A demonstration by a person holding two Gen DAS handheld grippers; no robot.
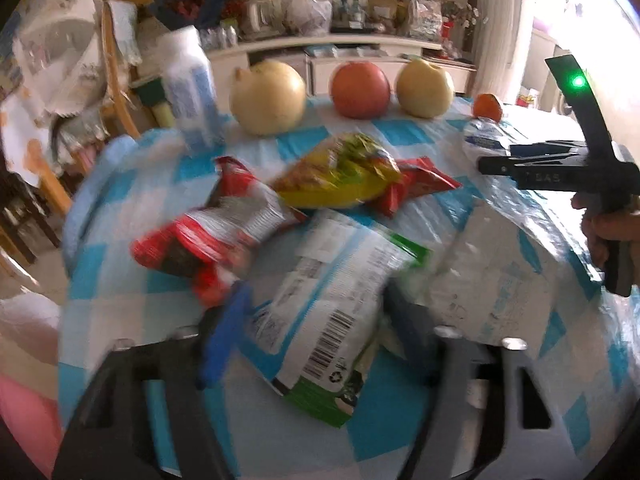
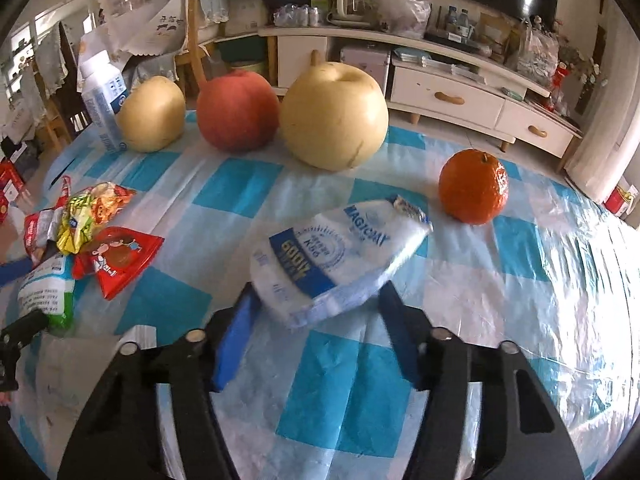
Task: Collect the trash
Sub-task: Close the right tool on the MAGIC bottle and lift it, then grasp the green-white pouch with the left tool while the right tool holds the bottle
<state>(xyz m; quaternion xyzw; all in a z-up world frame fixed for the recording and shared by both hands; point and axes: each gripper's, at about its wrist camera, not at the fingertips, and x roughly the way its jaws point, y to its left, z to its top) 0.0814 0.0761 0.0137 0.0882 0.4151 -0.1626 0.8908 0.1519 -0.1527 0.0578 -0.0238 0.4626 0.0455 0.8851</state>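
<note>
Right gripper (image 2: 316, 308) jaws spread wide round white-blue wrapper (image 2: 340, 256) on worktop (image 2: 248, 188); could slip out, crinkly. Left gripper (image 1: 316, 320) jaws spread round green-white packet (image 1: 332, 308), prob. not pinching (blurry). Orange (image 2: 474, 188) nearby, could roll if bumped.

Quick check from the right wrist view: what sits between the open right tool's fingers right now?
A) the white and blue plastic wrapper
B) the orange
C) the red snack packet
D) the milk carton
A: the white and blue plastic wrapper lies between the spread fingers of the right tool; the orange sits farther back.
</note>
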